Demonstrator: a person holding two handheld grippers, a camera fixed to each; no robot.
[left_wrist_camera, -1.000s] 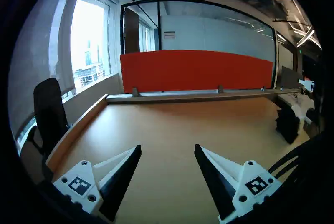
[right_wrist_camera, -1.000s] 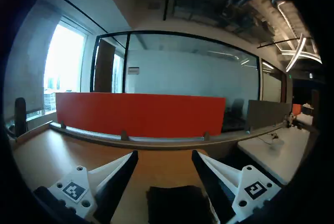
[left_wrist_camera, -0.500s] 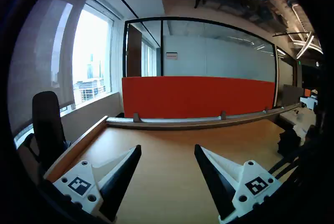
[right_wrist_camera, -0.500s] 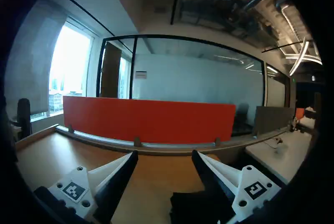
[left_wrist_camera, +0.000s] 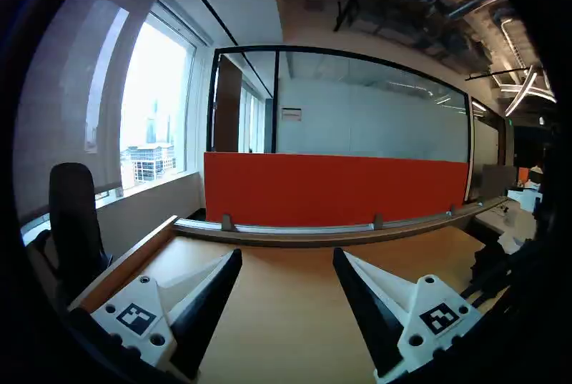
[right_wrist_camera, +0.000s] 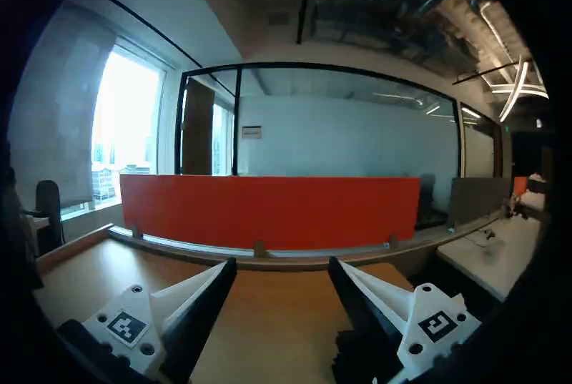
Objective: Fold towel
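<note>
The left gripper (left_wrist_camera: 286,291) has its jaws wide apart and empty, held level over the desk (left_wrist_camera: 286,345) and facing the orange divider (left_wrist_camera: 329,187). The right gripper (right_wrist_camera: 282,298) gapes likewise, with the dark towel (right_wrist_camera: 354,359) low down, partly behind its right-hand finger.

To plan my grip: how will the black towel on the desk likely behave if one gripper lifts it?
The towel shows layered edges, so it is probably soft cloth: lifted, it would likely droop and unfold. The desk looks smooth, so a push may slide or bunch it.
</note>
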